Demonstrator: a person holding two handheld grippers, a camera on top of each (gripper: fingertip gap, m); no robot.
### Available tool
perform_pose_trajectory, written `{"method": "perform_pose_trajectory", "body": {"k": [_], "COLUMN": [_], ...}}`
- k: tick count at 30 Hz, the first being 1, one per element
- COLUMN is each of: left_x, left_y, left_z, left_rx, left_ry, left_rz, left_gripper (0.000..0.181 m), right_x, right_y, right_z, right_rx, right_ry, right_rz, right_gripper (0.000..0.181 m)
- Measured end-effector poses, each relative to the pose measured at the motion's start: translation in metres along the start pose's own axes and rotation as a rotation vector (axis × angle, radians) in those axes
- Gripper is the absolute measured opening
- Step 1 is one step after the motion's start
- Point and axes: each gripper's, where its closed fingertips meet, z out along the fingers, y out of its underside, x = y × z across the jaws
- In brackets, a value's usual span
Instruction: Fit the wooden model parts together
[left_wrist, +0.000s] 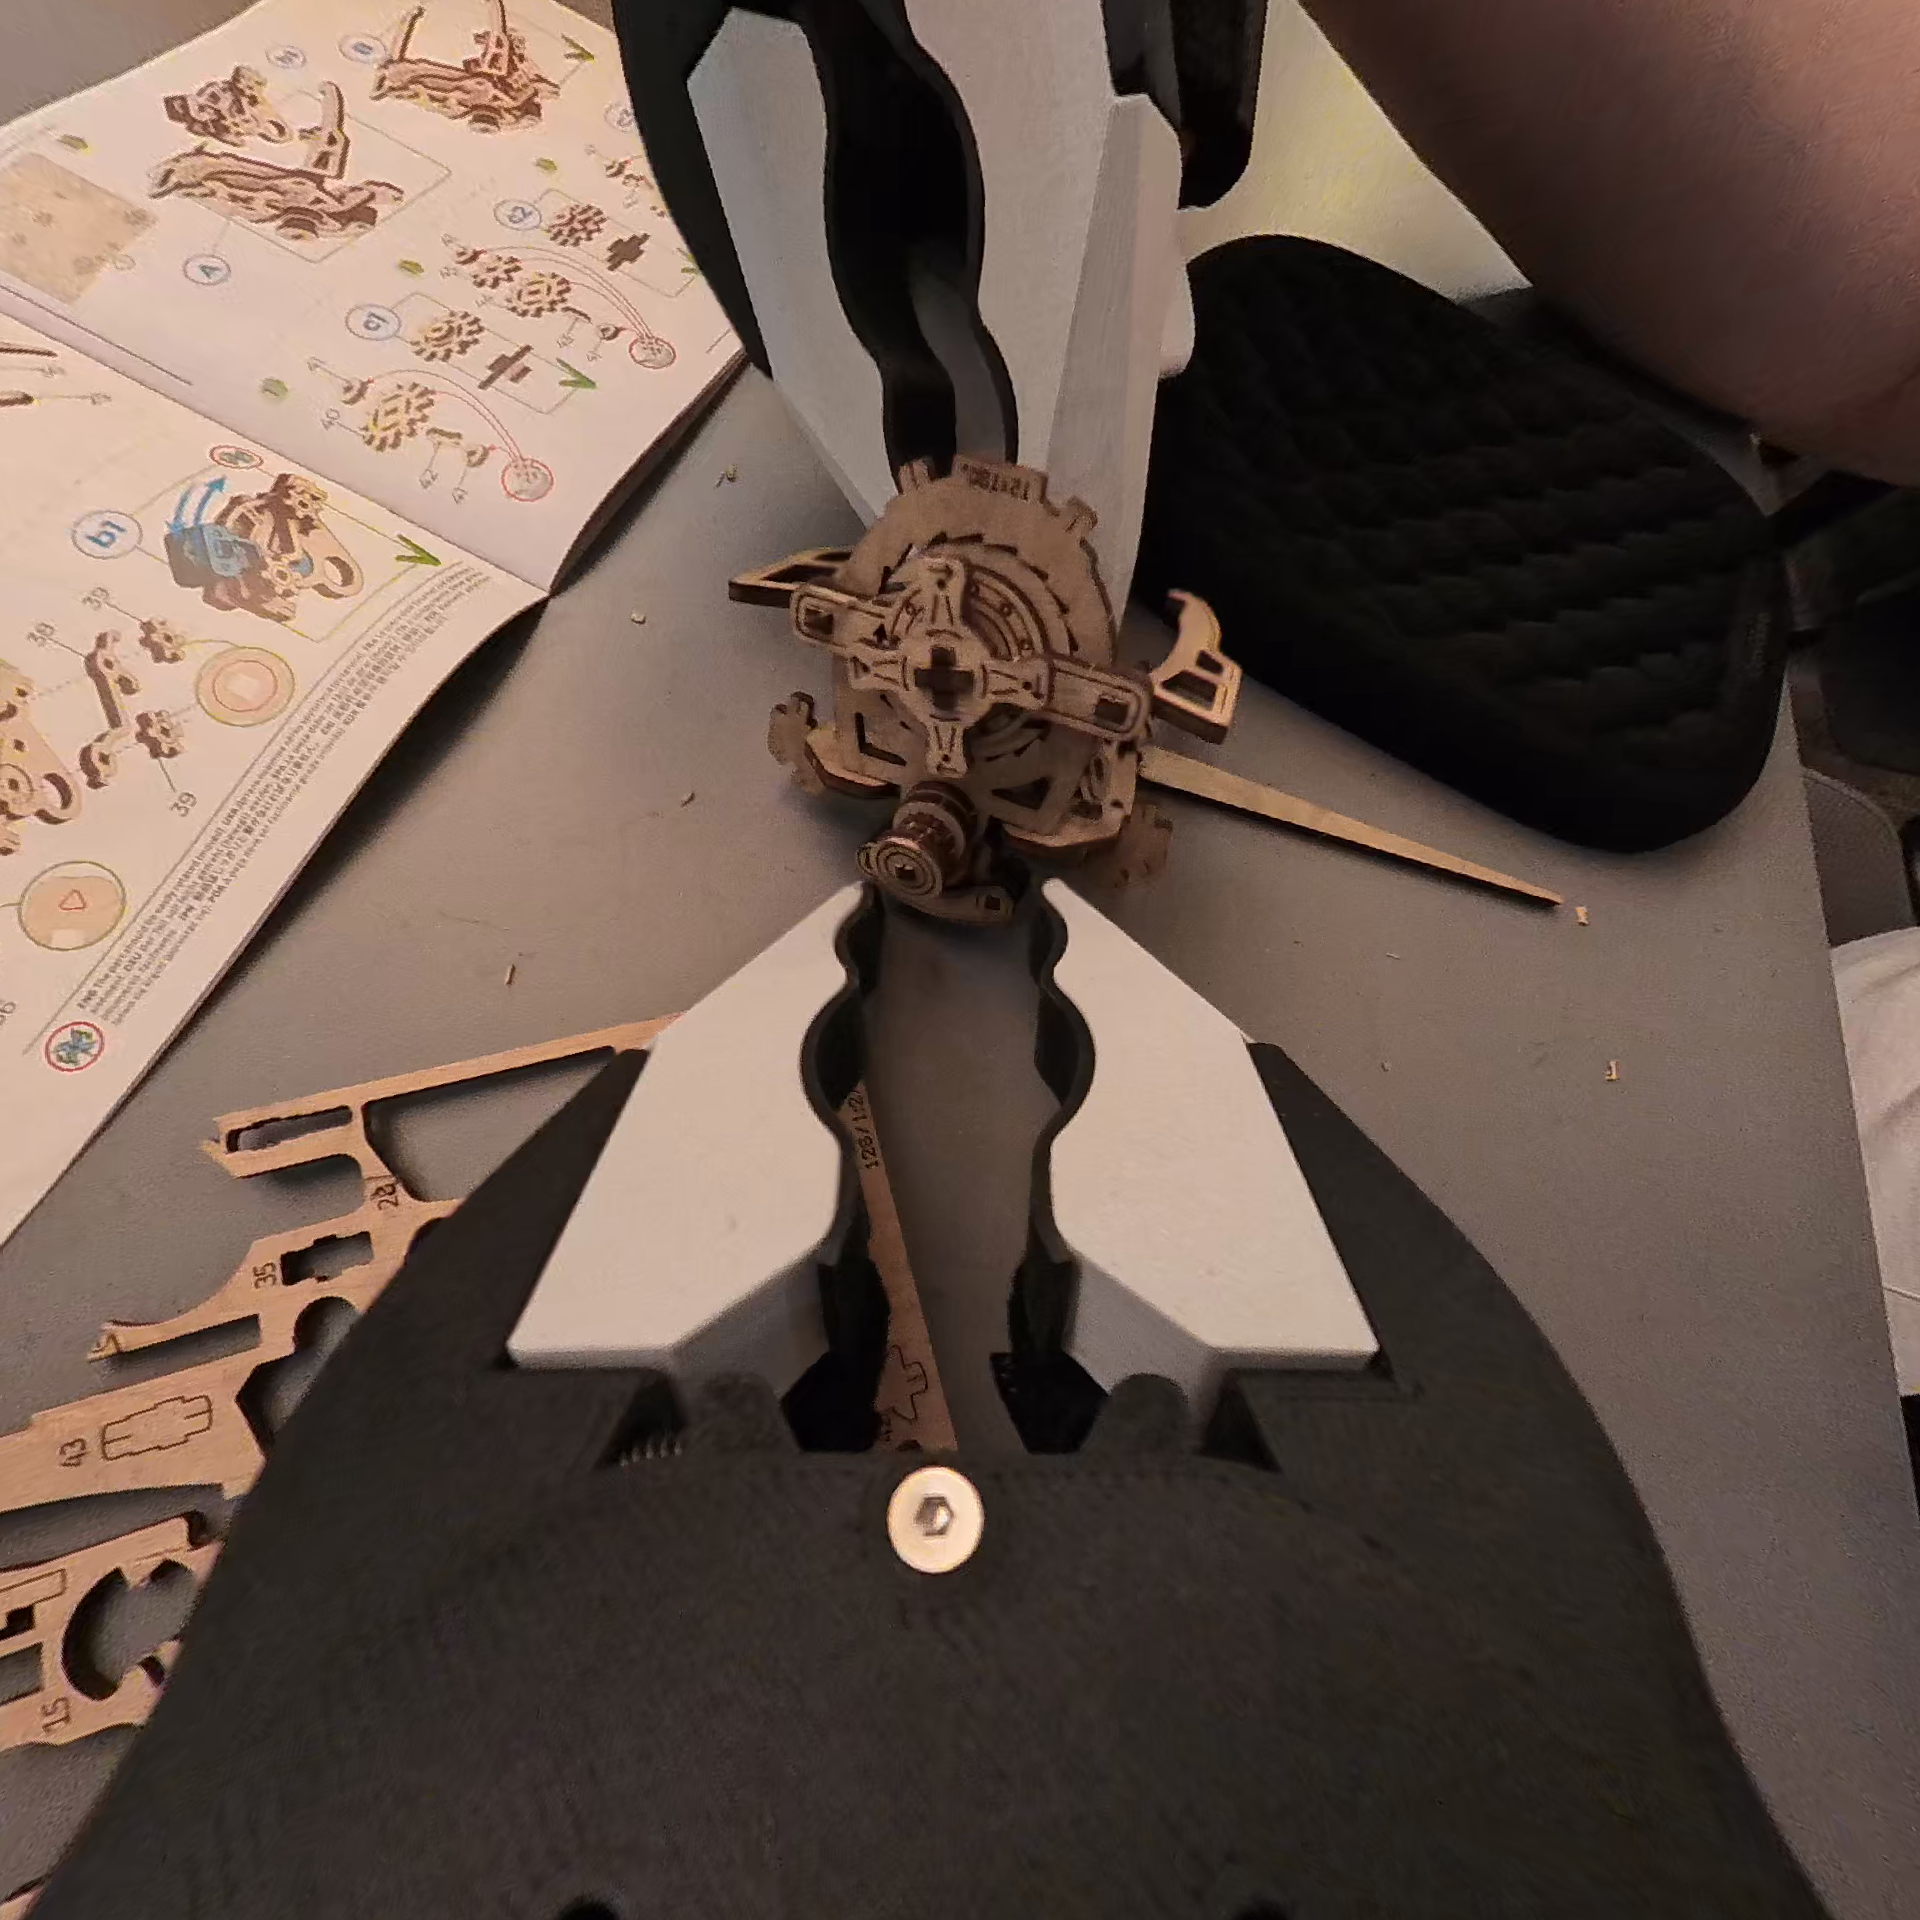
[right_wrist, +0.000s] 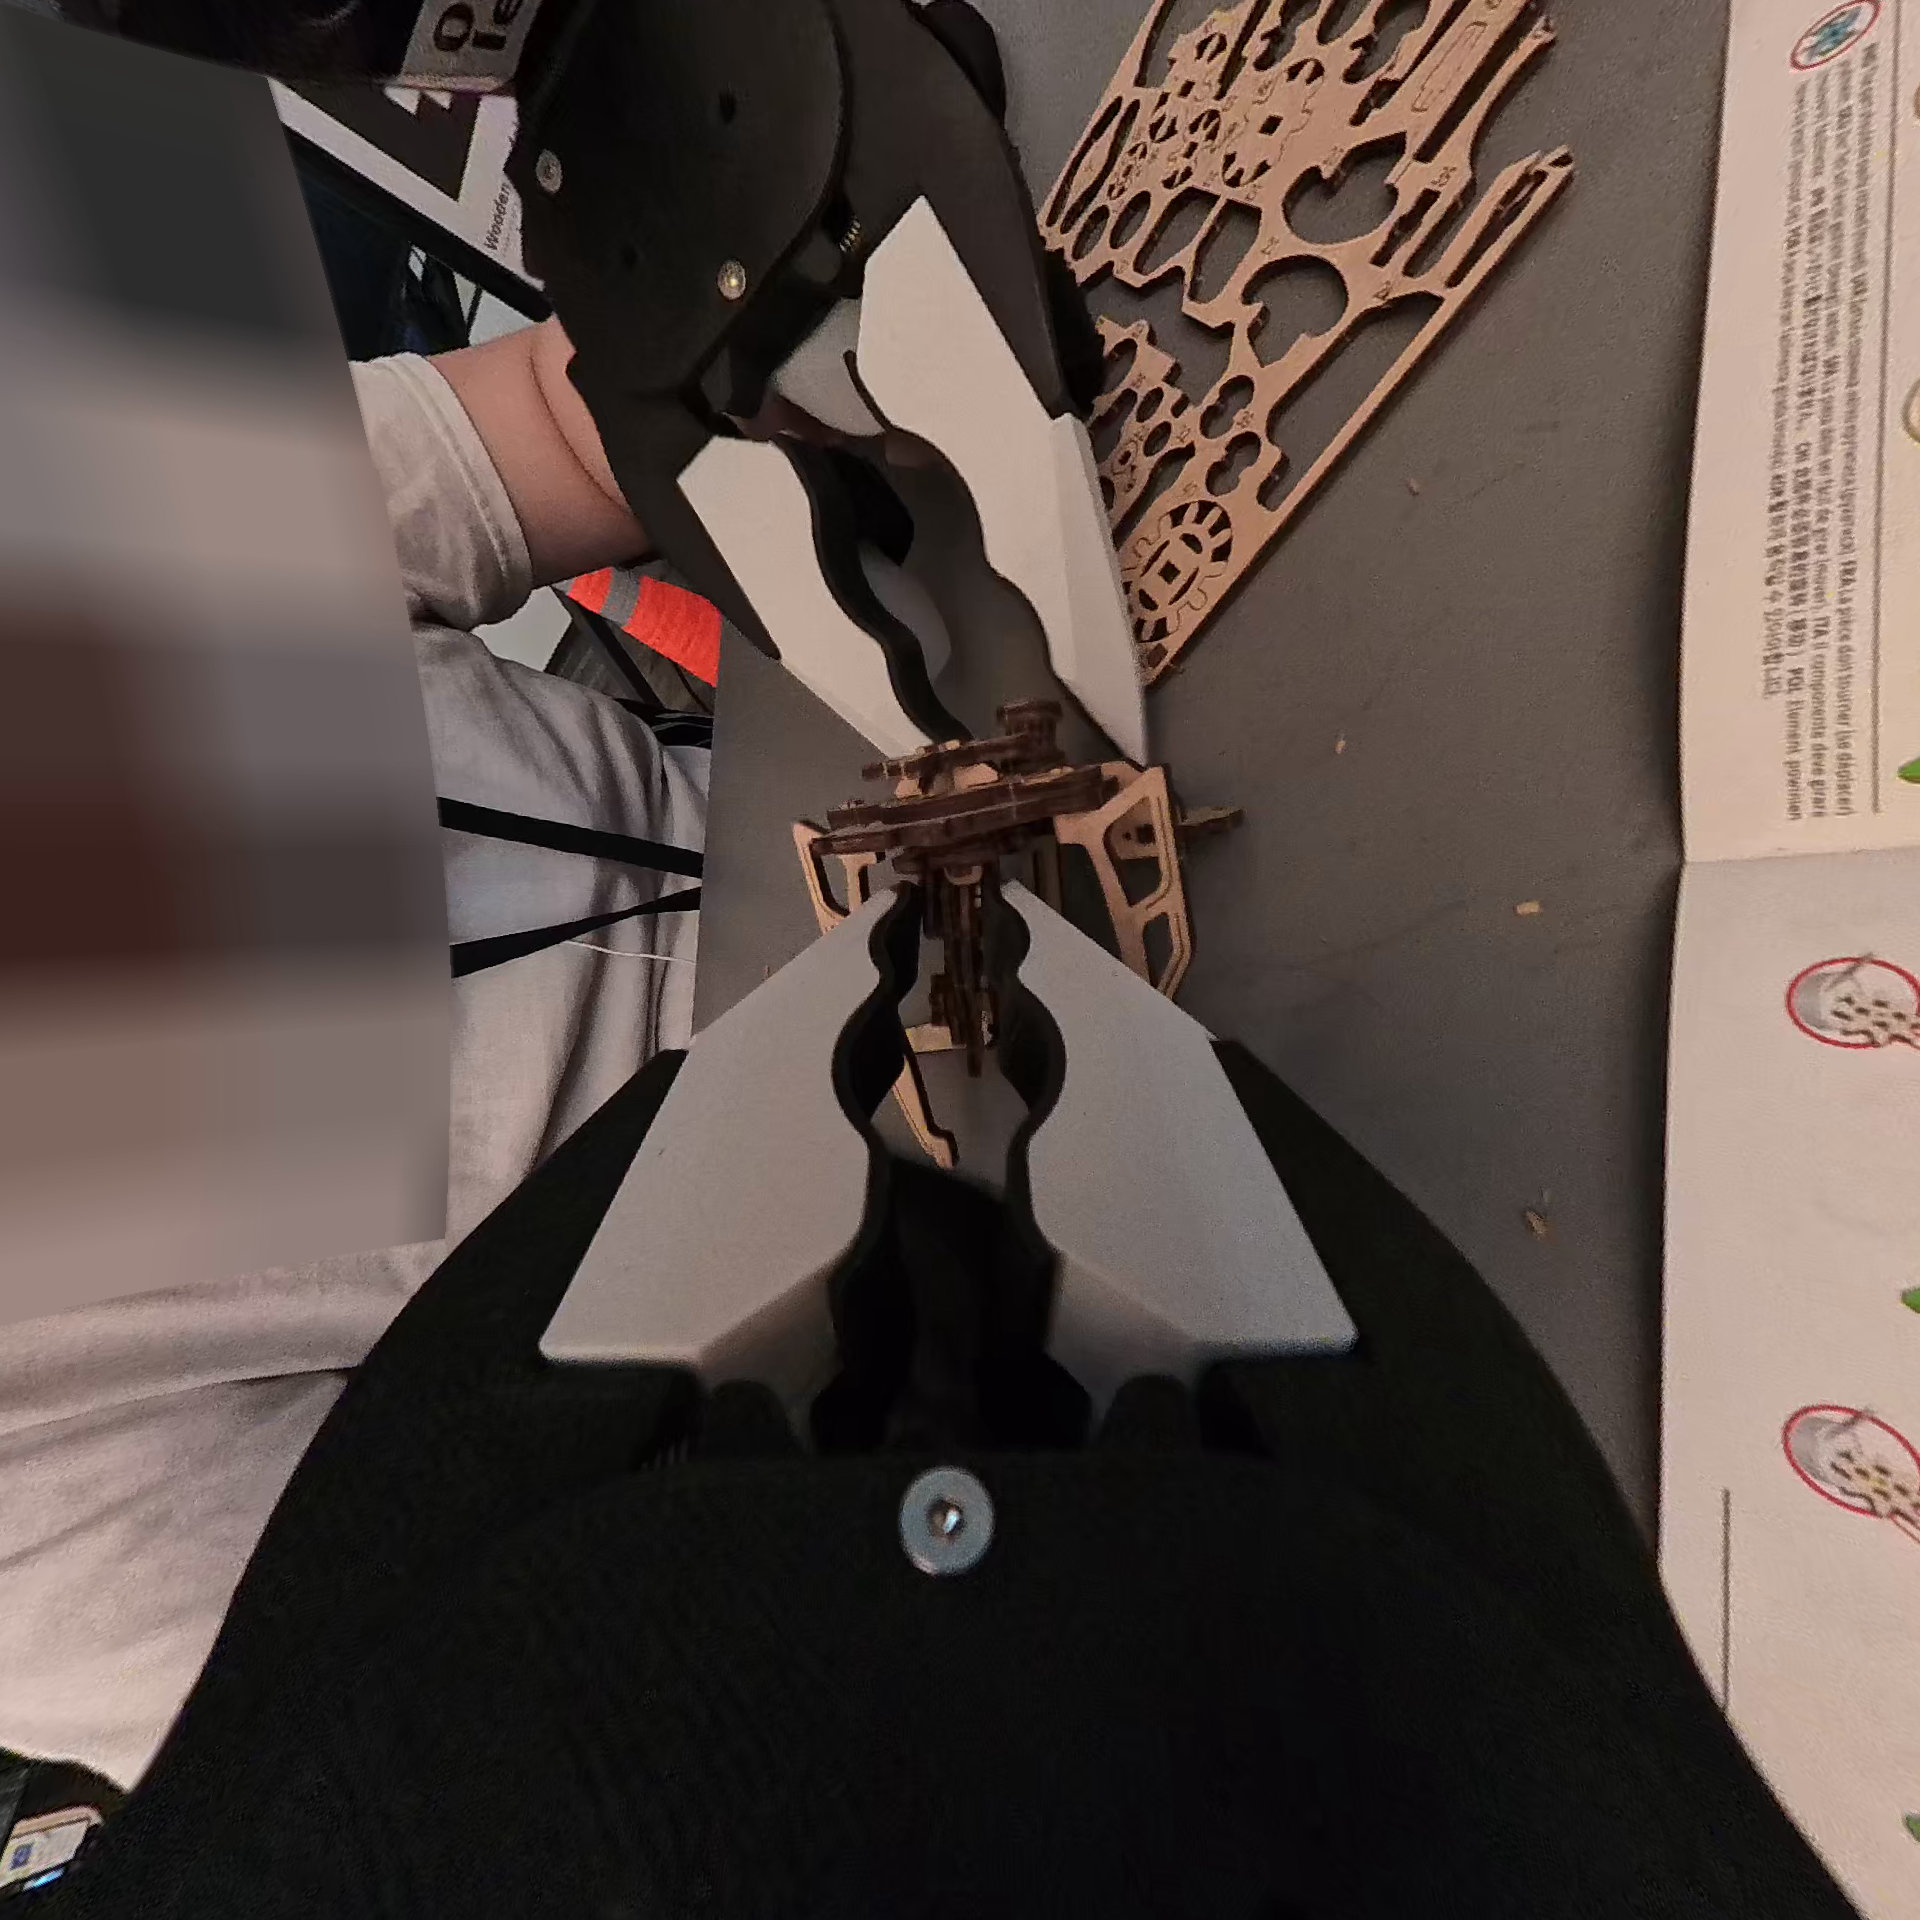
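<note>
Between two opposed grippers, one wooden model (left_wrist: 961, 686) sits on the grey table (left_wrist: 1351, 1039): left gripper (left_wrist: 951, 894) pinches its lower hub, right gripper (right_wrist: 951, 899) clamps its far edge; one punched-out sheet (right_wrist: 1299, 260) and one instruction booklet (left_wrist: 260, 416) lie beside the jaws

We are viewing the wooden model (left_wrist: 961, 691): a laser-cut disc standing on edge above the grey table, carrying a cross-shaped hub, a small spool at 6 o'clock and a slim pointer toward 4 o'clock.
</note>
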Motion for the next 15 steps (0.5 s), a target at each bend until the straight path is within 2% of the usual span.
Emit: {"method": "perform_pose_trajectory", "body": {"k": [5,8,15], "left_x": [0.003,0.000,0.019], "left_y": [-0.004,-0.004,-0.002], "left_z": [-0.002,-0.003,-0.020], "left_rx": [0.025,0.028,0.054], "left_ry": [0.038,0.039,0.233], "left_rz": [-0.047,-0.103,-0.456], "left_gripper": [0.025,0.018,0.021], "right_x": [0.001,0.004,0.005], "right_y": [0.002,0.002,0.001], "right_z": [-0.001,-0.001,-0.001], "right_rx": [-0.010,-0.024,-0.015], "right_ry": [0.039,0.110,0.166], "right_rz": [-0.017,-0.055,-0.087], "right_gripper": [0.011,0.011,0.011]}}
